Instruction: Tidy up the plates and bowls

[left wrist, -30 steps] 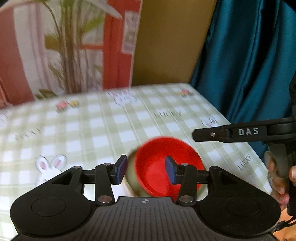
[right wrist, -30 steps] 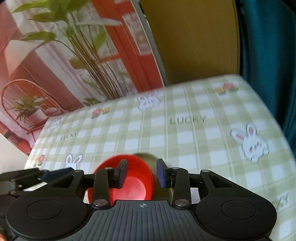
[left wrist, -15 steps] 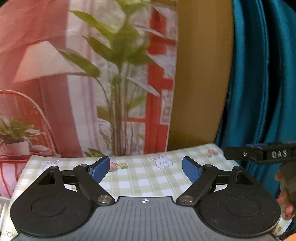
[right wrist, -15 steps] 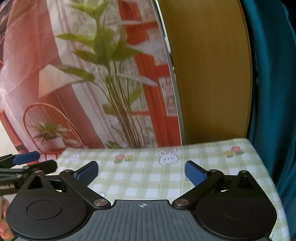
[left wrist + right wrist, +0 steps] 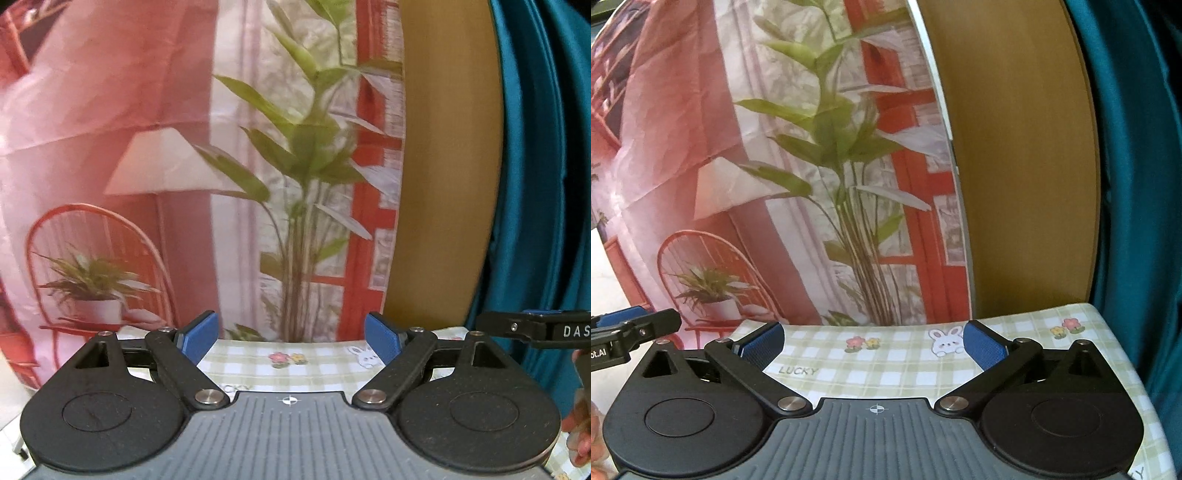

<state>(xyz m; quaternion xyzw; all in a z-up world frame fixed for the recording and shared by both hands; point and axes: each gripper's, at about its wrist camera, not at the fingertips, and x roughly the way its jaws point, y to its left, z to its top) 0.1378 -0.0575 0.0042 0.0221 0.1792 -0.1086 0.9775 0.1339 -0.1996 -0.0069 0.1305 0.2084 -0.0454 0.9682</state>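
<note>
Both grippers have lifted off the red bowl; left gripper (image 5: 290,339) and right gripper (image 5: 873,345) gape empty above the table (image 5: 905,365). Look down before reaching again.

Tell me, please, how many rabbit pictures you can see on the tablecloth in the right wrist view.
1: a white rabbit printed on the checked tablecloth near its far edge, right of the flowers. The right gripper covers the near cloth, so more may be hidden.

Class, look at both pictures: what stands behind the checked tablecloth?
Behind the checked tablecloth hangs a printed backdrop showing a plant, a lamp and a chair, then a wooden panel and a teal curtain. The near half of the table is covered by the camera's own hand-held gripper.
</note>
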